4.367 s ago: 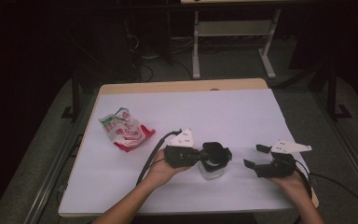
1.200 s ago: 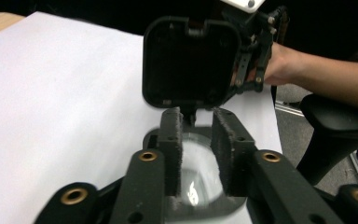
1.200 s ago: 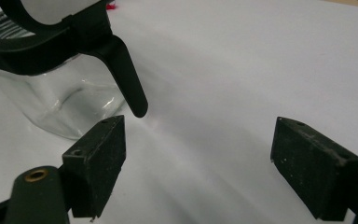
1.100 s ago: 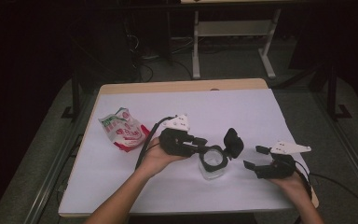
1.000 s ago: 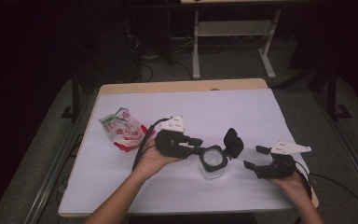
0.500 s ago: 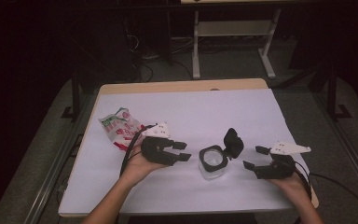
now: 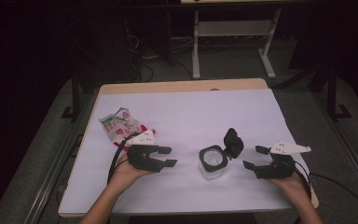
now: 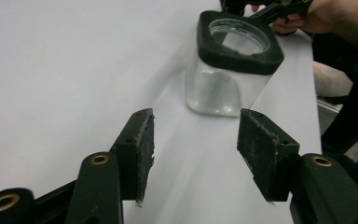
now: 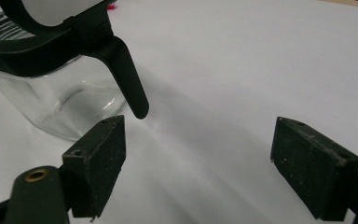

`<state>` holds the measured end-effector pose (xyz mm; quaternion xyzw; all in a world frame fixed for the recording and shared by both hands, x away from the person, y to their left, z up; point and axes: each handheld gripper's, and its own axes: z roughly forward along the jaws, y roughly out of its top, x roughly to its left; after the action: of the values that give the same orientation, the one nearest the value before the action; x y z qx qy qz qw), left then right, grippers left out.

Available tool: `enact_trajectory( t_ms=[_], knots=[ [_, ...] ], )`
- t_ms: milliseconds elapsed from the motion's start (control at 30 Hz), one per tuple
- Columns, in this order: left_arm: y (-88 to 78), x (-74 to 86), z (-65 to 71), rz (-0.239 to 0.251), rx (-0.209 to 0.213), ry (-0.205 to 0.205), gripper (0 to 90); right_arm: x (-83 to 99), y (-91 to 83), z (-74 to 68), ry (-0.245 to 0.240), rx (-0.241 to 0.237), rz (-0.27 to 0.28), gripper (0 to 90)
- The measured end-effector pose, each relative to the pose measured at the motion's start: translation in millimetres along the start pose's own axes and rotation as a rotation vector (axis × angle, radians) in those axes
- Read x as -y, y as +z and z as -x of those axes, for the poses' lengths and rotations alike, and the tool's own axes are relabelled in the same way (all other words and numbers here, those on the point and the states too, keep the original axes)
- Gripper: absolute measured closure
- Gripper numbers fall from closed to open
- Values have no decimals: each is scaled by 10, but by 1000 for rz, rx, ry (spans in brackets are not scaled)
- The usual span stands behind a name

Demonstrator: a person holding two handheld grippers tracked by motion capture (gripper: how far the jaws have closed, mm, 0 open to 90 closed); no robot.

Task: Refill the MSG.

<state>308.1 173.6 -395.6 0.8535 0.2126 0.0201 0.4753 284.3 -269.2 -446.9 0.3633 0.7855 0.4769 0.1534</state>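
Glass jar point(image 7: 212, 162) with black rim, hinged lid point(image 7: 233, 142) flipped up, near the table's point(image 7: 191, 102) front edge.
I see my left gripper point(image 7: 165, 157) has just been opening, nothing between its jaws; right gripper point(image 7: 255, 157) gapes empty. White cover, dark room.

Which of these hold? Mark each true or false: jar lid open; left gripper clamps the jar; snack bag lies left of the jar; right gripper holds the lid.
The lid of the jar stands open: true.
The left gripper clamps the jar: false, its open jaws are apart from it, holding nothing.
The snack bag lies left of the jar: true.
The right gripper holds the lid: false, it is open beside the jar.
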Motion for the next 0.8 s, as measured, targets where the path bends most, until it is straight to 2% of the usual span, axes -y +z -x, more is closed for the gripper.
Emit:
enact_trajectory(
  t_ms=[333,800],
  knots=[
    [-186,247,-34,-4,-44,-30,451,-35,67,-7,-9,-17,-5,176],
    [-459,529,-91,10,-99,-55,431,-40,62,-6,-7,-10,-2,176]
  ],
)
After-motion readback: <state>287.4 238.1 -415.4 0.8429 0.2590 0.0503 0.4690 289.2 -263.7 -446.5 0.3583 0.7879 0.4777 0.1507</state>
